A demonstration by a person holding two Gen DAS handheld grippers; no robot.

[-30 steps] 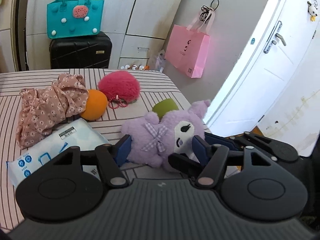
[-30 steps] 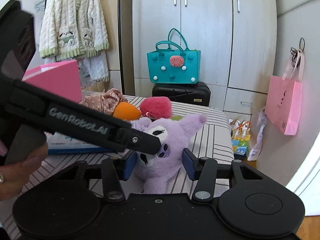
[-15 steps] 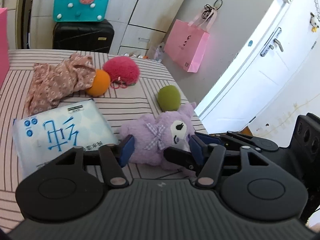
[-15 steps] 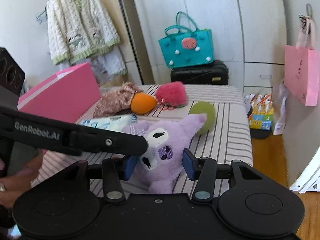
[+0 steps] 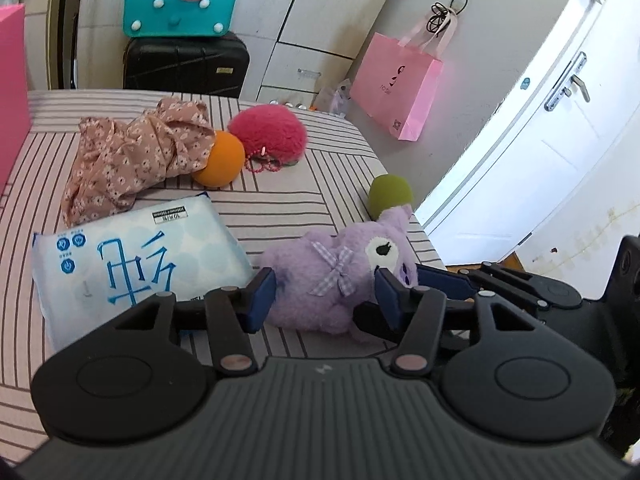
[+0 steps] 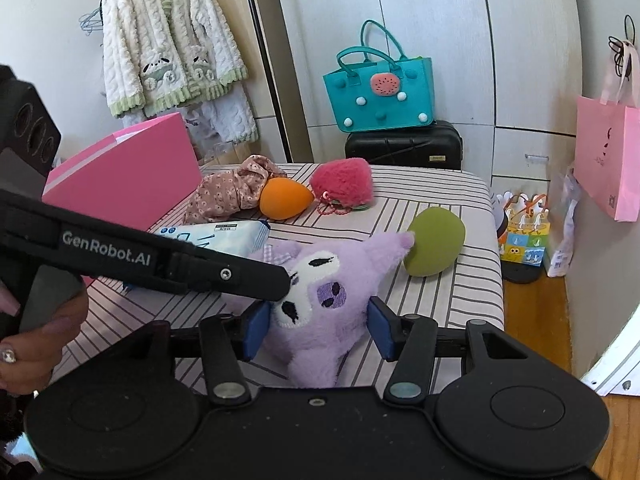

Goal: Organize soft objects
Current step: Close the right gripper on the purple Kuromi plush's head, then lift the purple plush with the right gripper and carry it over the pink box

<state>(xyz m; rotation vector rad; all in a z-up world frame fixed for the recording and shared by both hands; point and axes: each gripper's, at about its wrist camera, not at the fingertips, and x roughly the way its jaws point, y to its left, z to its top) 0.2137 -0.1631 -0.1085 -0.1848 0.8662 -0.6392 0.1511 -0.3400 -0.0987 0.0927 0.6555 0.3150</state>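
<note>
A purple plush toy (image 5: 340, 276) lies on the striped table (image 5: 304, 184) near its right front corner. My left gripper (image 5: 324, 296) is open, its blue pads on either side of the toy's body. My right gripper (image 6: 316, 332) is open around the toy's head (image 6: 316, 300); I cannot tell if the pads touch the fur. The left gripper's finger (image 6: 180, 260) crosses the right wrist view and reaches the toy's face. A floral cloth (image 5: 132, 160), an orange sponge (image 5: 220, 160), a red fluffy pouch (image 5: 268, 136) and a green sponge (image 5: 390, 196) lie behind it.
A blue-white tissue pack (image 5: 136, 256) lies left of the toy. A pink box (image 6: 124, 176) stands at the table's left side. A teal bag (image 6: 380, 92) on a black suitcase (image 6: 404, 146) stands beyond the table. A pink paper bag (image 5: 396, 88) hangs on the wall.
Both grippers have drawn back and risen a little, so more of the table shows. The toy lies in the same place between the open pads.
</note>
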